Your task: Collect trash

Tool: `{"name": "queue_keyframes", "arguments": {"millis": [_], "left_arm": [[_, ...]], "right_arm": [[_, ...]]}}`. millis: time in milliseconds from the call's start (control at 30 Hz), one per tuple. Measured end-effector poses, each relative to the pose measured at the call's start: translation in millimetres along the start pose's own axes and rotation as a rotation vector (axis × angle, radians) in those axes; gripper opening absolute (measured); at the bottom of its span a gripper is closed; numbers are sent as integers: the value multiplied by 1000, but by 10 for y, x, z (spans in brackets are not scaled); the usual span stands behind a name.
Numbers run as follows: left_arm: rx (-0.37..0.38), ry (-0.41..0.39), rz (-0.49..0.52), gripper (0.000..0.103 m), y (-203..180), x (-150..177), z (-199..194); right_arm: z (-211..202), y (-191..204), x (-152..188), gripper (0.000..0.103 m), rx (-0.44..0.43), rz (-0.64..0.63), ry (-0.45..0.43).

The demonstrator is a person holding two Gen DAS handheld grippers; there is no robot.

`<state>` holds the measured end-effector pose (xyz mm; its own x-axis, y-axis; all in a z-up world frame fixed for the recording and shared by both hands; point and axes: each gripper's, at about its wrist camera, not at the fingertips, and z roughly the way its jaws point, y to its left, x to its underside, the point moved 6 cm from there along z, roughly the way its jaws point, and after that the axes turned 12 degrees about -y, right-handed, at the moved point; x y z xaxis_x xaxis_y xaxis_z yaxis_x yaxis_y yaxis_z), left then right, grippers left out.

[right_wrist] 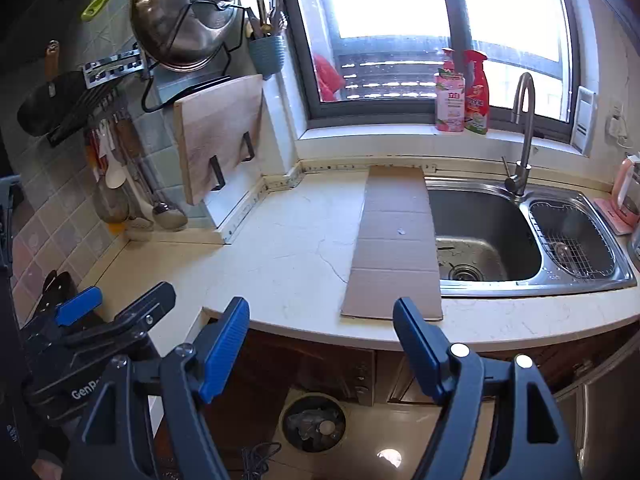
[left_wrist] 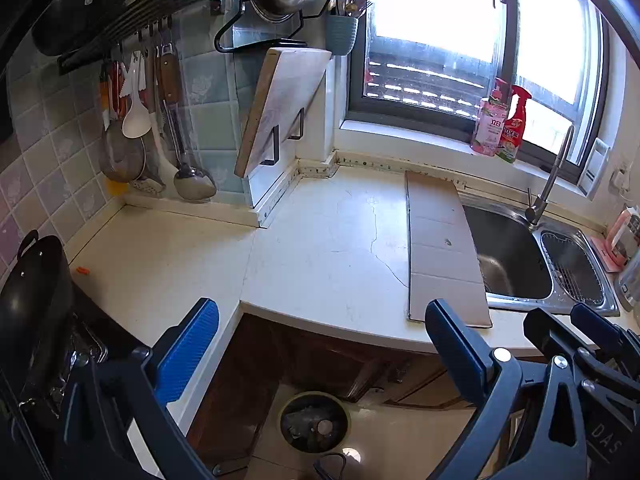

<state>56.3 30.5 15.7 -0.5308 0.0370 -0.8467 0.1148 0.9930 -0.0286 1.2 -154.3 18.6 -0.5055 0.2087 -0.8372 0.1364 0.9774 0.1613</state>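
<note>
The left hand-held gripper (left_wrist: 322, 344) is seen at the bottom of the left wrist view with its blue fingers spread wide and nothing between them. The right hand-held gripper (right_wrist: 321, 340) is likewise held wide and empty at the bottom of the right wrist view. Each is also caught in the other's view: the right one at the lower right edge, the left one at the lower left.

The trash bin (left_wrist: 315, 422) is seen on the floor at the bottom centre of both views, below the tabletop (left_wrist: 320, 240) edge, with crumpled trash inside; what the pieces are cannot be made out.

A cardboard sheet (left_wrist: 442, 248) lies flat on the tabletop right of centre, its right edge overlapping the sink (right_wrist: 484, 232).

Only in the left wrist view is a small orange scrap (left_wrist: 82, 270) shown on the tabletop at the left, beside a black pan (left_wrist: 34, 304). Only in the right wrist view is the sink drain (right_wrist: 464, 272) visible.
</note>
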Motion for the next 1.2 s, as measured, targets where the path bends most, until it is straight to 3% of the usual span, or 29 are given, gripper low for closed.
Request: {"name": "queue_keyframes", "arguments": {"millis": [1200], "left_arm": [[-12, 12, 22, 102, -70, -91, 243]], "right_arm": [[212, -57, -42, 75, 38, 31, 9]]}}
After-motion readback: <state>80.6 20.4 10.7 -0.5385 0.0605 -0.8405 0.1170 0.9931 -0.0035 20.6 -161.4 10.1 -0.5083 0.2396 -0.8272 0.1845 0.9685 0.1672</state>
